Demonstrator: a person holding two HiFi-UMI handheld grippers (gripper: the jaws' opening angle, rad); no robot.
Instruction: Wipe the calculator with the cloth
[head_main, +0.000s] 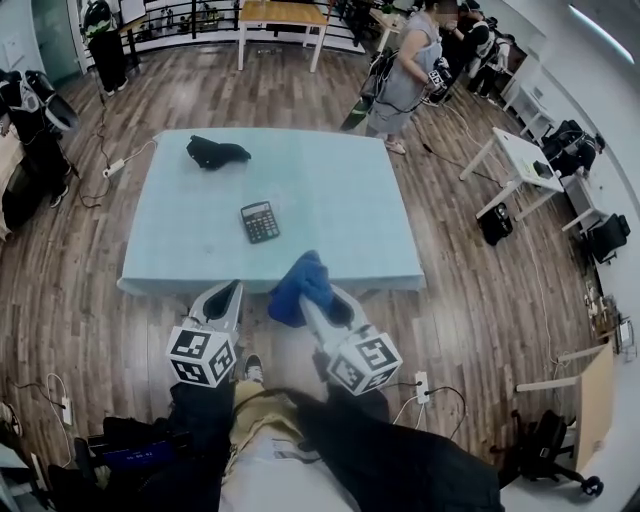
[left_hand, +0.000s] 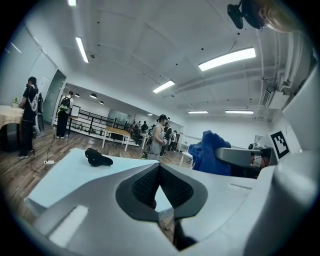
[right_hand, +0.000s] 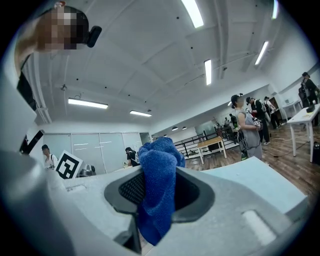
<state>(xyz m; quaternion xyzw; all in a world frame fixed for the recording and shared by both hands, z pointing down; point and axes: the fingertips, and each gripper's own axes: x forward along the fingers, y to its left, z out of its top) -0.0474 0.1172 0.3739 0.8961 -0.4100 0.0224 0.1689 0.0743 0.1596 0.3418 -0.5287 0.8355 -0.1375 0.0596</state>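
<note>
Head view, pale blue table (head_main: 340, 190) on wood floor (head_main: 480, 300), calculator (head_main: 260, 221) atop, right tool (head_main: 316, 300) clamping cloth (head_main: 298, 278), left tool (head_main: 232, 290) closed

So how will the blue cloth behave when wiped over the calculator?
Probably floppy: the blue cloth bunches above and droops below the jaws of the right hand-held gripper. Its fuzzy pile suggests it is light, soft and not slippery.

Blue table (head_main: 340, 200) with calculator (head_main: 260, 222), black bundle (head_main: 215, 152)
</note>
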